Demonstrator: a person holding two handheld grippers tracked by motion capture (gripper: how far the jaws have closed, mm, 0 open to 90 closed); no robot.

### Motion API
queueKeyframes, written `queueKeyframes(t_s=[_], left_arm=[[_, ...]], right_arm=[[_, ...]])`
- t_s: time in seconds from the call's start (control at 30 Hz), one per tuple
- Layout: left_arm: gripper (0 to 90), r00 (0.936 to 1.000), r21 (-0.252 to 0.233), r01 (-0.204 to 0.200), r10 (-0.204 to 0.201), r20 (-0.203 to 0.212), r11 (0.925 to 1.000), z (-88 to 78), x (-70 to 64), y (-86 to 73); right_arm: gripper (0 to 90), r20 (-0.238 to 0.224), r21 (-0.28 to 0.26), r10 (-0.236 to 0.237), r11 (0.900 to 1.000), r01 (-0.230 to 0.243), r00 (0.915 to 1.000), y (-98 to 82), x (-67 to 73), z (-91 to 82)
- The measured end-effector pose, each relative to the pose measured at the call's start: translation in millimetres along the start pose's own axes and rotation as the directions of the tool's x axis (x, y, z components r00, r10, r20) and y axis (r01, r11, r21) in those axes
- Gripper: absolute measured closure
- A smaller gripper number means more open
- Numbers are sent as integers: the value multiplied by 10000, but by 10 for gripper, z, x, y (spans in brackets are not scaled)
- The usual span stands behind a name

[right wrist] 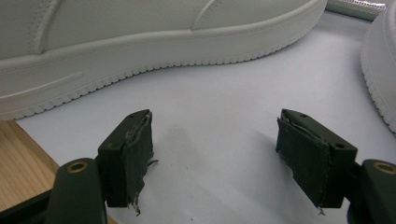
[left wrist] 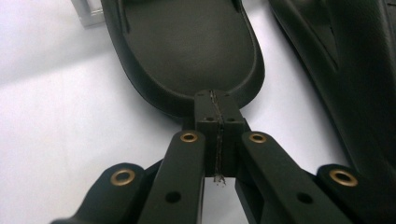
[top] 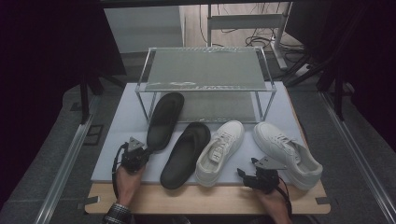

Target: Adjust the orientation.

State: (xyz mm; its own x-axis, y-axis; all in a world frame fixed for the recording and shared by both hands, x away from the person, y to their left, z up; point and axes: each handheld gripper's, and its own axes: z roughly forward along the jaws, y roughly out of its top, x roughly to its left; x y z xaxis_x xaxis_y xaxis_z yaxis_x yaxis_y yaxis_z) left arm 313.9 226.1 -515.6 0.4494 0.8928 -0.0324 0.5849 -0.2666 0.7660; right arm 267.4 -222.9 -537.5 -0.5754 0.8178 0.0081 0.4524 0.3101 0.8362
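Two black slippers and two white sneakers on the counter. Left gripper (left wrist: 218, 105) jaws pressed together at left slipper's (left wrist: 187, 46) heel rim: nudge squarely toward the shoe rack (top: 205, 70). Right gripper (right wrist: 224, 158) jaws spread, holding nothing.

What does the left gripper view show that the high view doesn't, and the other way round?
The left gripper view shows the left gripper with its jaws pressed together, tips at the heel rim of the far-left black sandal; whether that rim is pinched cannot be told. The high view alone gives the two-tier rack, two white sneakers, the right gripper and the wooden table edge. Both share that sandal, the second sandal and the white mat.
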Motion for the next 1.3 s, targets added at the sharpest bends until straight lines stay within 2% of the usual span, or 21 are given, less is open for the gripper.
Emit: queueKeyframes(t_s=[0.47, 0.8, 1.3], left_arm=[[897, 10000, -95, 39, -38, 78, 9999, 157, -41, 132], [897, 9998, -295, -104, 109, 149, 9995, 221, -96, 325], [897, 9999, -239, -130, 128, -58, 9996, 378, -81, 464]], right_arm=[[272, -2, -1, 1, 10000, -1, 10000, 0, 0, 0], [272, -5, -4, 7, 10000, -7, 10000, 0, -1, 0], [272, -13, -7, 13, 10000, -13, 10000, 0, -1, 0]])
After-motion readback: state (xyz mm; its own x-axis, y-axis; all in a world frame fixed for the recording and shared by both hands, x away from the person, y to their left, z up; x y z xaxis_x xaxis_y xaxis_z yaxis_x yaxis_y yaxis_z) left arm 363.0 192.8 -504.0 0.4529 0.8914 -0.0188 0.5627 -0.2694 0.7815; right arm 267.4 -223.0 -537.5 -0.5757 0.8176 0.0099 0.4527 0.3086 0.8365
